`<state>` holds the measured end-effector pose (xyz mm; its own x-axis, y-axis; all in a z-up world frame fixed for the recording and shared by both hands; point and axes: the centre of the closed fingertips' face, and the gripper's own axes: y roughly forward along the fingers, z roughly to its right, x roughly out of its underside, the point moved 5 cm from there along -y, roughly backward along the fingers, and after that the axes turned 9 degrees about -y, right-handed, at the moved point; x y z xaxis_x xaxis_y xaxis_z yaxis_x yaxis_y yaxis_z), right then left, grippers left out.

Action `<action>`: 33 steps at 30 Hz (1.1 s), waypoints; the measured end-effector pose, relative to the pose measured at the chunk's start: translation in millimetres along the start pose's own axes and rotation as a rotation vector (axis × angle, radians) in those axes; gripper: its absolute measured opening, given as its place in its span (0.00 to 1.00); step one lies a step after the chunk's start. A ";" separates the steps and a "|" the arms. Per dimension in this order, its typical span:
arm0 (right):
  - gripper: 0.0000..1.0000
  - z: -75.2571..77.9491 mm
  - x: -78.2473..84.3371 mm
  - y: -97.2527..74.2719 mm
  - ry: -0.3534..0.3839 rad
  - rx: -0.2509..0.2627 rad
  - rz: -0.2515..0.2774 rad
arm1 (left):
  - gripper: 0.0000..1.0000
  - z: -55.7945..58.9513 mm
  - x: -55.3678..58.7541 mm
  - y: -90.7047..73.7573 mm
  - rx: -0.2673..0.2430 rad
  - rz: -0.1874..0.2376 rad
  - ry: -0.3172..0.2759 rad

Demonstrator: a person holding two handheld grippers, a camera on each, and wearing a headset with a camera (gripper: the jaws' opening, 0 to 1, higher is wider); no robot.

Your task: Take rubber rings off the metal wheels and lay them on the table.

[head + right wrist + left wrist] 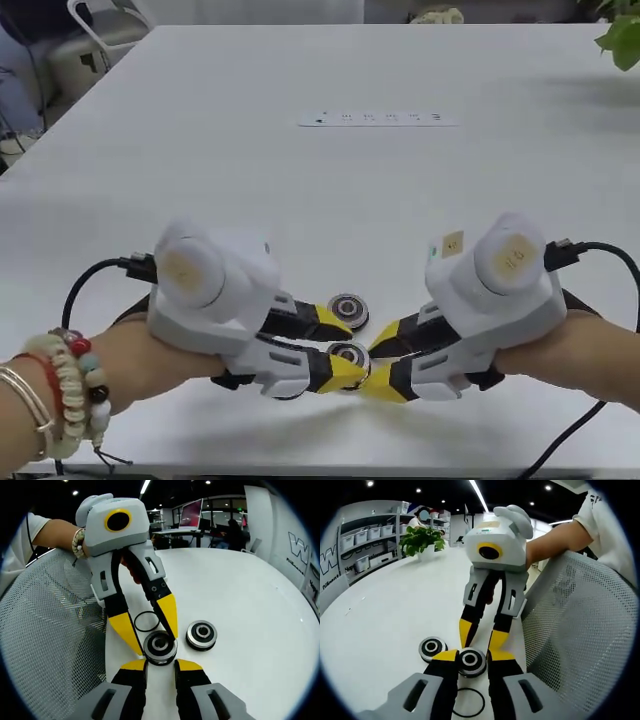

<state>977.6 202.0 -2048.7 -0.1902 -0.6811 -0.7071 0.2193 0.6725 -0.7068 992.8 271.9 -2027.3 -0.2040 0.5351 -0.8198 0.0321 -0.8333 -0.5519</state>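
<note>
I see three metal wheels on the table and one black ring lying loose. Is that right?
No: just two metal wheels, a near wheel and a far wheel, as the right gripper view shows. One black ring does lie loose on the table.

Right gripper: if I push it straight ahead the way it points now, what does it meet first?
The metal wheel, just beyond the tips of the right gripper and roughly centred on its line. The left gripper holds that wheel from the far side, so it likely comes next, though depth is unclear.

Bright, even light from ceiling strips (pixel 479 495) on your white desk (pixel 380 200); soft shadows, sharp focus, fisheye-bent edges.
</note>
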 end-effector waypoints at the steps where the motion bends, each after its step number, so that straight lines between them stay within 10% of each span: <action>1: 0.19 0.2 0.1 -0.1 0.000 0.000 0.001 | 0.17 -1.2 1.6 0.8 -0.002 -0.006 -0.003; 33: 0.16 2.2 -0.8 -0.3 0.003 -0.002 0.011 | 0.08 -3.7 7.3 0.5 0.001 0.017 0.057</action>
<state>979.8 201.7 -2047.9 -0.1905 -0.6725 -0.7152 0.2192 0.6810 -0.6987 994.9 275.9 -2034.1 -0.1477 0.5277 -0.8365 0.0345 -0.8425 -0.5376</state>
